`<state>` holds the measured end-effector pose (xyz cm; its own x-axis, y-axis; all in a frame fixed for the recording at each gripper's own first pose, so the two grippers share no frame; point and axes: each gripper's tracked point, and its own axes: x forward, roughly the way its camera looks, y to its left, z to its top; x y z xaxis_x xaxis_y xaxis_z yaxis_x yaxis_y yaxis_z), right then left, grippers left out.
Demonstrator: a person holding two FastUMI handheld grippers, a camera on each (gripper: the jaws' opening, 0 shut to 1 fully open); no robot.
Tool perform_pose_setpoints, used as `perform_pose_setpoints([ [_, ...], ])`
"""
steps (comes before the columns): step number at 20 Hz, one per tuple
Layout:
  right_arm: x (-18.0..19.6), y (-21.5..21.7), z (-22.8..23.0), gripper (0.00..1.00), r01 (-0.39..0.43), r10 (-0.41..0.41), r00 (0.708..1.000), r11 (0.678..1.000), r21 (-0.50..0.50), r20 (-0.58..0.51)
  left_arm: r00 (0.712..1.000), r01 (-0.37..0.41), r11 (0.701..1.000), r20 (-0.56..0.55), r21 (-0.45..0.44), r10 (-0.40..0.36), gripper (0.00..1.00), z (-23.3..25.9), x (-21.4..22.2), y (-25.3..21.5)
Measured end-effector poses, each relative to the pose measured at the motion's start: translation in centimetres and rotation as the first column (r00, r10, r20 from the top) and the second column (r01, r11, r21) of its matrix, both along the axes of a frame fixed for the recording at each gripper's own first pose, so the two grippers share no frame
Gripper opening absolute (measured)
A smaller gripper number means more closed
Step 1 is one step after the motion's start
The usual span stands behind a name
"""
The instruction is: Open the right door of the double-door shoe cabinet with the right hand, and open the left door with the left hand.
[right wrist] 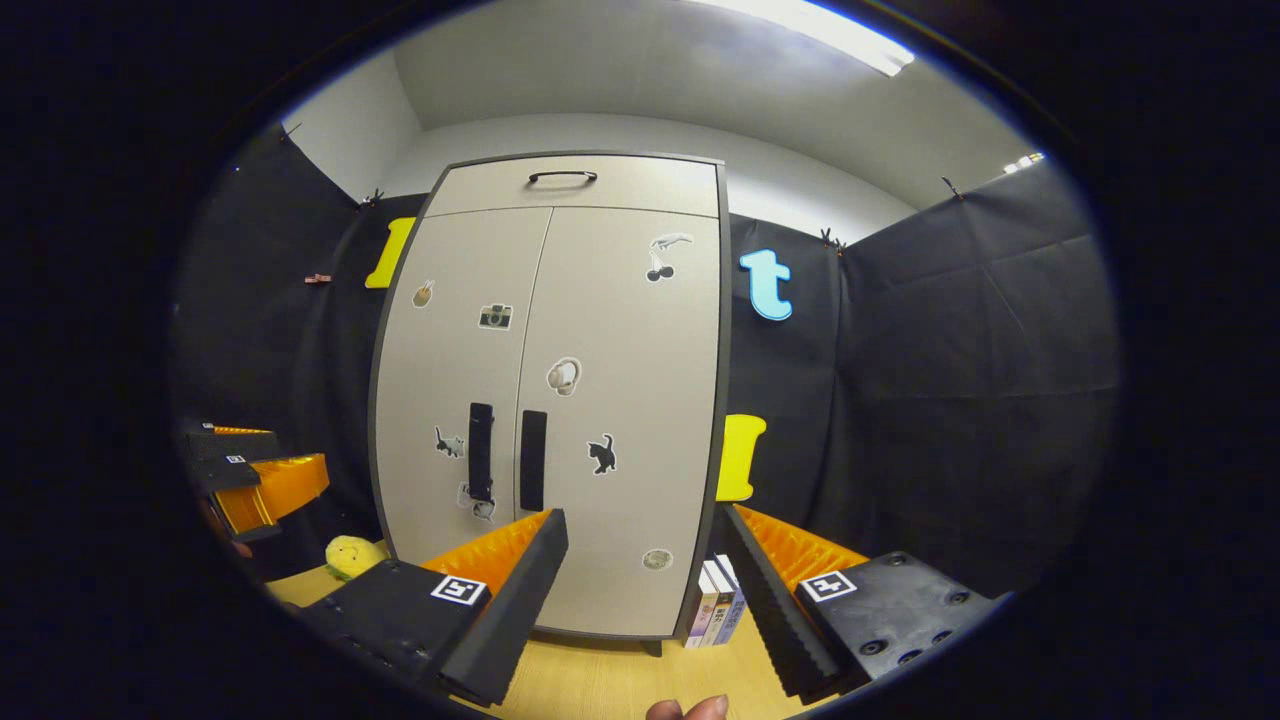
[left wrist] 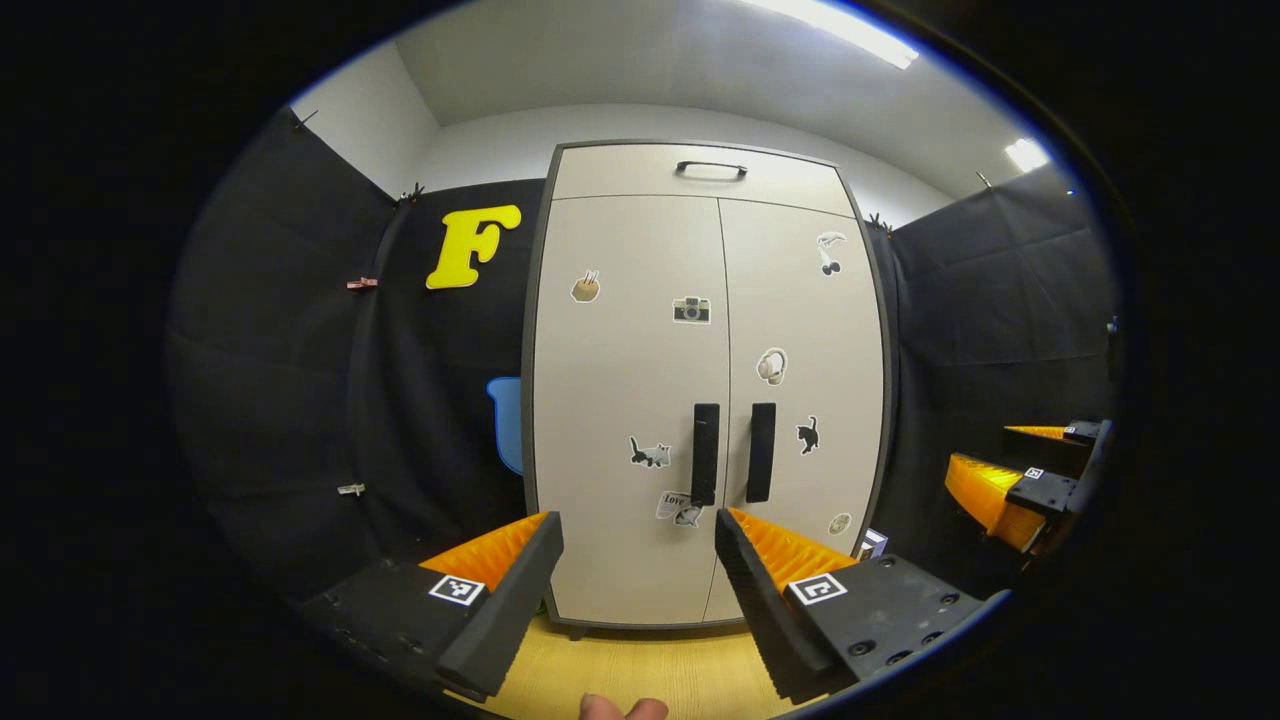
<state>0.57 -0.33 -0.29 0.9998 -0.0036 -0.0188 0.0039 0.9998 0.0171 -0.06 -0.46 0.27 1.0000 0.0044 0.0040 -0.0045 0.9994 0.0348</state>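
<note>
The pale grey shoe cabinet stands ahead with both doors shut. Two black vertical handles sit at the middle seam: the left door's handle and the right door's handle. In the right gripper view the cabinet shows the left handle and the right handle. My left gripper is open, well short of the doors, below the handles. My right gripper is open too, aimed at the right door's lower part. The right gripper appears far right in the left gripper view, the left gripper far left in the right gripper view.
A wooden floor runs under the cabinet. Several books lean at the cabinet's right foot, and a yellow plush toy lies at its left. A top drawer with a black handle caps the cabinet. Black cloth walls close both sides.
</note>
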Motion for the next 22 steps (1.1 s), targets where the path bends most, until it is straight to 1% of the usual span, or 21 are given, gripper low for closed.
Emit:
perform_pose_setpoints([
  [3,1.2,1.0,-0.2,0.98,-0.024,0.025,1.0,0.999,0.033,-0.017,1.0,-0.001,1.0,0.003,-0.005,0.001,0.94,-0.1,0.1,0.5],
  [6,3.3,1.7,0.0,0.98,-0.027,0.028,0.999,0.999,0.047,-0.02,1.0,-0.002,1.0,0.006,-0.019,0.002,0.95,0.1,0.4,1.1],
  [10,7.6,3.3,0.4,0.97,-0.037,0.036,0.999,0.999,0.037,0.009,1.0,-0.009,1.0,0.009,-0.018,0.009,0.95,0.0,0.8,1.9],
  [12,10.3,4.2,0.6,0.98,-0.043,0.042,0.999,0.998,0.052,0.021,1.0,-0.01,1.0,0.006,-0.022,0.011,0.95,-0.3,0.9,2.1],
  [14,12.8,6.0,0.7,0.98,-0.066,0.064,0.998,0.995,0.073,0.025,1.0,-0.015,1.0,0.002,-0.025,0.015,0.95,-0.5,1.0,2.4],
  [16,14.9,8.1,0.1,0.98,-0.093,0.092,0.996,0.993,0.075,0.023,1.0,-0.019,0.999,-0.003,-0.026,0.019,0.95,-0.8,0.9,2.7],
  [18,16.9,9.9,-0.5,0.98,-0.109,0.108,0.994,0.993,0.051,0.03,1.0,-0.026,0.999,-0.005,-0.026,0.026,0.95,-0.9,1.0,3.1],
  [22,20.5,12.3,-2.7,0.97,-0.129,0.128,0.992,0.99,0.052,0.016,0.999,-0.044,0.999,-0.004,-0.032,0.044,0.95,-0.8,1.4,4.3],
])
